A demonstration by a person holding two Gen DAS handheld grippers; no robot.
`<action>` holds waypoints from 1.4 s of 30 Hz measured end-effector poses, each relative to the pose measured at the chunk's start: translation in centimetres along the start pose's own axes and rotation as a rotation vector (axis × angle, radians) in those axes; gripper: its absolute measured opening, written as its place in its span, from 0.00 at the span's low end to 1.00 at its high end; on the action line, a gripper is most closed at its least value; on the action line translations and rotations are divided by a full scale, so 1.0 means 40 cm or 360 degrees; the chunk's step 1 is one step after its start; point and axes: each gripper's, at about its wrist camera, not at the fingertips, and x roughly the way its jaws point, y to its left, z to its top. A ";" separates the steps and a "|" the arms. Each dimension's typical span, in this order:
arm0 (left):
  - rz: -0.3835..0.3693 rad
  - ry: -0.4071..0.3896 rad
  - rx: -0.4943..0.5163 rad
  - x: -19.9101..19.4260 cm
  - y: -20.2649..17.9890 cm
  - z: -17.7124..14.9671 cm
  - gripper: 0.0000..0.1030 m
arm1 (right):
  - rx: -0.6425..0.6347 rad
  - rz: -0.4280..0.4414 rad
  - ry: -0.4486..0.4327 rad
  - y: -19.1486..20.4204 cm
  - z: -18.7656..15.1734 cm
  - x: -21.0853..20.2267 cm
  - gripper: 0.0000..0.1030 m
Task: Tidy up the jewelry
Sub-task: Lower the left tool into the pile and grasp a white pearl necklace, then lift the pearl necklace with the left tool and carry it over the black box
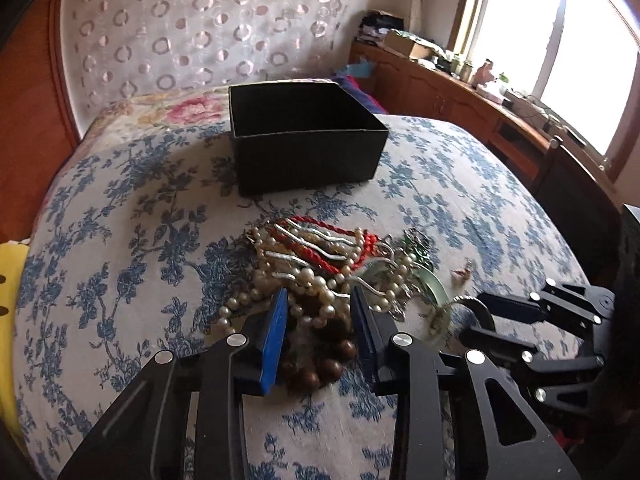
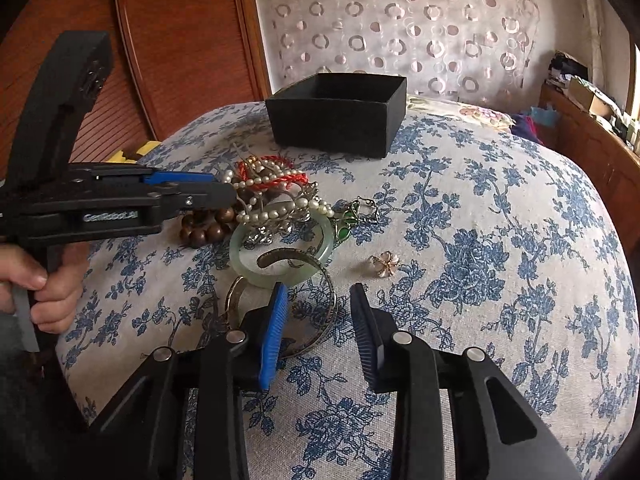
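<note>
Two claws – left claw (image 1: 318, 320) straddling wooden beads (image 1: 320, 364), right claw (image 2: 320, 312) apart over metal bangle (image 2: 316, 320).

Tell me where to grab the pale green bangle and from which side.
Grip the green bangle across its far-right rim, coming from above. It lies flat; that arc looks bare, while pearls drape its far-left edge and a metal bracelet overlaps the near side.

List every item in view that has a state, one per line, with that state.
black box: open, no lid, nothing seen inside
jewelry pile: tangled in a heap on the bedspread
wooden bead bracelet: between the left gripper's fingers
left gripper: partly closed around pearls and beads
jade bangle: lying flat
metal bangle: lying flat, between the right gripper's fingers
right gripper: partly open, gripping nothing
flower earring: lying apart from the pile
</note>
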 end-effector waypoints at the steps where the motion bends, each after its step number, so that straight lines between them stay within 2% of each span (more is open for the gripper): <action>1: 0.0008 0.0000 -0.0001 0.002 0.000 0.001 0.27 | 0.0001 0.0003 -0.0001 0.000 -0.001 0.000 0.34; 2: 0.0025 0.0001 -0.0002 0.003 0.003 0.002 0.22 | 0.0002 0.0007 -0.0002 -0.001 -0.001 0.000 0.34; 5: 0.0019 -0.0006 -0.0006 0.001 0.012 0.001 0.17 | 0.0003 0.0012 -0.0003 -0.002 -0.001 0.001 0.34; 6: 0.0008 -0.0020 -0.0005 -0.006 0.015 0.001 0.08 | 0.0004 0.0012 -0.0002 -0.002 -0.001 0.001 0.34; 7: 0.0011 -0.0025 -0.0002 -0.010 0.018 0.003 0.07 | 0.0006 0.0015 -0.0002 -0.003 -0.001 0.001 0.34; 9: 0.0057 -0.0053 0.0000 -0.026 0.026 0.003 0.07 | 0.0009 0.0018 -0.0001 -0.002 -0.001 0.002 0.34; 18: 0.0124 -0.0173 -0.0067 -0.093 0.103 0.013 0.06 | 0.0006 0.0015 0.0014 0.002 -0.002 0.004 0.34; 21: 0.0138 -0.0223 -0.0087 -0.119 0.123 0.021 0.06 | -0.0008 0.0001 0.0022 0.007 -0.001 0.006 0.28; 25: 0.0166 -0.0281 -0.0090 -0.148 0.141 0.036 0.06 | -0.0023 -0.0028 0.0029 0.009 0.000 0.009 0.13; 29: 0.0185 -0.0330 -0.0110 -0.172 0.162 0.048 0.06 | -0.0048 -0.0043 0.0038 0.010 0.004 0.010 0.08; 42: 0.0192 -0.0492 -0.0084 -0.256 0.169 0.112 0.06 | -0.0134 -0.0077 -0.0059 0.021 0.073 -0.034 0.07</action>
